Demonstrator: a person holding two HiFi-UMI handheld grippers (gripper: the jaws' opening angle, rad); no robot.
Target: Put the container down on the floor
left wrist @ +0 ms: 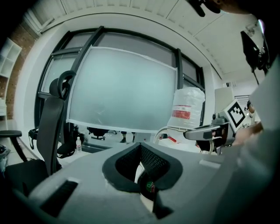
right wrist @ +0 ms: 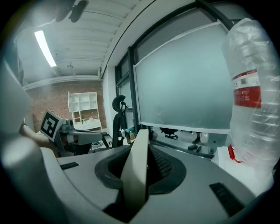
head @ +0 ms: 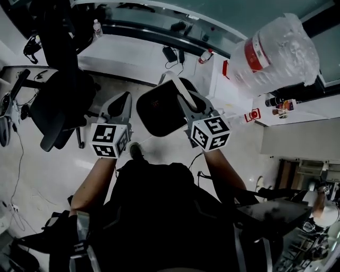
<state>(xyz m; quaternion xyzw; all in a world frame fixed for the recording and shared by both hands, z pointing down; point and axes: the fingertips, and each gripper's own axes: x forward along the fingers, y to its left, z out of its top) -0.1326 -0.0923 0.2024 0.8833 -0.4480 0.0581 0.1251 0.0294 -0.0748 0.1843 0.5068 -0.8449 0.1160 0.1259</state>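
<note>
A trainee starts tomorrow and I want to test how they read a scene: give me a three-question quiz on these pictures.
1. True or false: the dark container rests on the floor.
2. What stands between the right tongs? A) a pale strip B) a cable C) nothing
3. Fill in: the big clear bottle carries a ___ label.
Key: 1 false; 2 A; 3 red.

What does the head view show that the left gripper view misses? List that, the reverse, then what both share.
Head view only: the container seen from above, the person's forearms. Left gripper view only: the ceiling, a brick wall. Both: the water jug, the right gripper with its marker cube, a black office chair.
</note>
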